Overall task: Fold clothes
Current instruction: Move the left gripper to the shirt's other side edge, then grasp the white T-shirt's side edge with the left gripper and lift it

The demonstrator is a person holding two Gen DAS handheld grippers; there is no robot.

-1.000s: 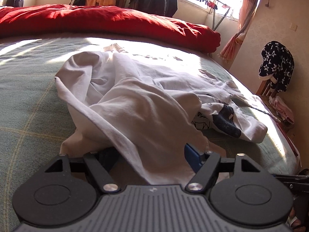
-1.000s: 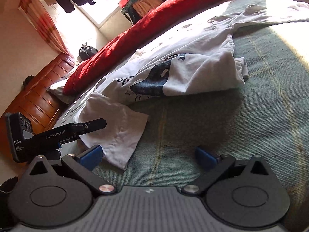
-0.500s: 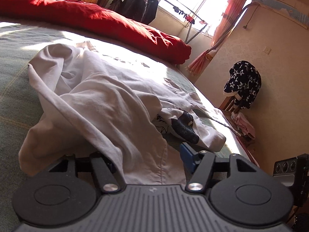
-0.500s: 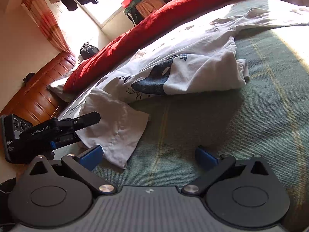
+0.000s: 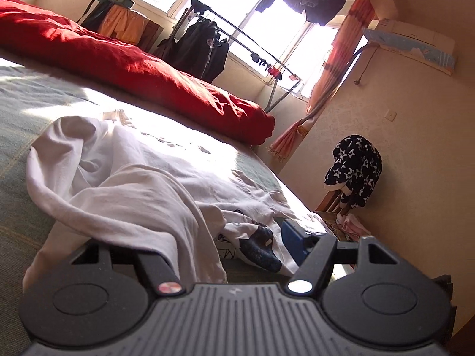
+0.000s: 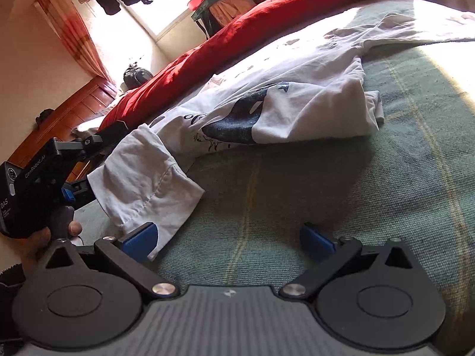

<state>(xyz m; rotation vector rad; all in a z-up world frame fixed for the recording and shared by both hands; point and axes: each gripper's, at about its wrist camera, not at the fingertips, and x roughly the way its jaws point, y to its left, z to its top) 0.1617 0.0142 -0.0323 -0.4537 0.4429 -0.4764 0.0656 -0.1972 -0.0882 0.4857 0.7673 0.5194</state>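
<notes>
Left hand-held gripper [image 5: 204,252] parted under draped sleeve, right one [image 6: 228,237] wide open, white T-shirt [image 6: 297,103] crumpled

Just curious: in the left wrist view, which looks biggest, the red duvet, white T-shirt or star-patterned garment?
1. White T-shirt, though its nearness inflates it.
2. Red duvet, close behind.
3. Star-patterned garment, clearly smallest.

Sunlit window [image 5: 267,29] (orange curtain [image 5: 335,59])

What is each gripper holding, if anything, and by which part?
Nothing gripped. White shirt sleeve only drapes over one finger of the open left gripper; right gripper open, empty.
</notes>
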